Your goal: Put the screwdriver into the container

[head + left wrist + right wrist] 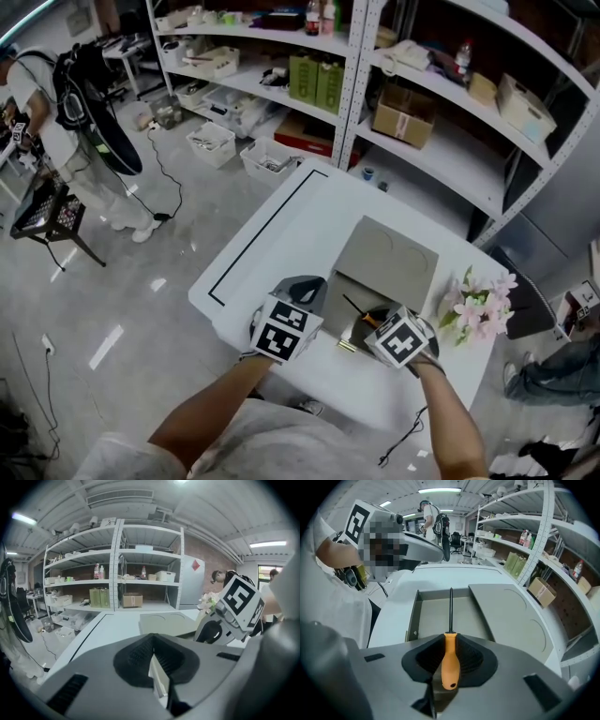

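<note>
A screwdriver with an orange handle (450, 660) and a black shaft (451, 609) is clamped in my right gripper (451, 667), which is shut on the handle. The shaft points forward over the open grey container (436, 620), and the container's flat lid (511, 616) lies to its right. In the head view the right gripper (380, 321) hovers at the container's near end (349, 286), with the screwdriver (358, 310) slanting over it. My left gripper (307, 289) is just left of the container, its jaws (152, 656) together with nothing in them.
A bunch of pink flowers (478, 305) stands at the table's right edge. A black tape line (262, 234) marks the white table's left part. Metal shelving (356, 84) with boxes stands behind. A person (56, 122) stands far left, with bins (211, 142) on the floor.
</note>
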Available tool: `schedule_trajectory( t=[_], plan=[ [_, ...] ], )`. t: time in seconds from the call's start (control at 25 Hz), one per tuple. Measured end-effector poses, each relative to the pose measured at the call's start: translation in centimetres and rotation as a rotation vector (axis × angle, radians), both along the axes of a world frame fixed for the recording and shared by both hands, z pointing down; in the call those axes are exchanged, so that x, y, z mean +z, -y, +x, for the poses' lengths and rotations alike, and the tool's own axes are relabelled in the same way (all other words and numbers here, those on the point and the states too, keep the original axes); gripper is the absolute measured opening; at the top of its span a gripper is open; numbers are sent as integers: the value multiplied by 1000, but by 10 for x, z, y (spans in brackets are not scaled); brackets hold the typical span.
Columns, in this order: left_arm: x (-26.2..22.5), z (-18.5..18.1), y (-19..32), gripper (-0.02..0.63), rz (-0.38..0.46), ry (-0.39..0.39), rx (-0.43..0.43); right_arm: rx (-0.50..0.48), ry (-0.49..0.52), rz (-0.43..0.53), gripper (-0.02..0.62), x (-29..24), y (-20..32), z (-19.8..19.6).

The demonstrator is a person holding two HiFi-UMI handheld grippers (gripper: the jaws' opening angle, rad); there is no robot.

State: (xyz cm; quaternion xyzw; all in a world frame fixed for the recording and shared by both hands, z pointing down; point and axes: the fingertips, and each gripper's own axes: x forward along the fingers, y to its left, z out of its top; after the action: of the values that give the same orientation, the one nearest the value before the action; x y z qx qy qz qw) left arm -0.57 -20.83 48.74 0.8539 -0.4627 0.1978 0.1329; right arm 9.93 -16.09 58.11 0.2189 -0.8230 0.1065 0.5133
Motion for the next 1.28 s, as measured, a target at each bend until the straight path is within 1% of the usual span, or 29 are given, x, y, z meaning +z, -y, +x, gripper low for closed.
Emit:
schedule_trajectory(
  t=[0.2, 0.56, 0.76, 0.92, 1.16, 1.28],
  plan=[
    [2, -2, -1, 5, -14, 3, 3, -7, -33, -22, 75, 11, 5, -1],
    [4, -12, -4, 5, -21, 19, -5, 6, -48, -33, 83, 22, 6, -3],
    [4, -15, -3, 6, -21, 7, -7, 1, -54, -36, 86, 26, 9, -7],
    [-1, -17, -1, 5, -16, 6, -6, 23, -18, -56, 91, 25, 7, -7],
    [-5, -14, 2, 5, -13, -1, 16, 70, 47, -52, 107, 12, 8, -7],
    [-9, -13, 3, 6, -10, 7, 32, 119, 68, -26, 109, 5, 8, -1]
  ],
)
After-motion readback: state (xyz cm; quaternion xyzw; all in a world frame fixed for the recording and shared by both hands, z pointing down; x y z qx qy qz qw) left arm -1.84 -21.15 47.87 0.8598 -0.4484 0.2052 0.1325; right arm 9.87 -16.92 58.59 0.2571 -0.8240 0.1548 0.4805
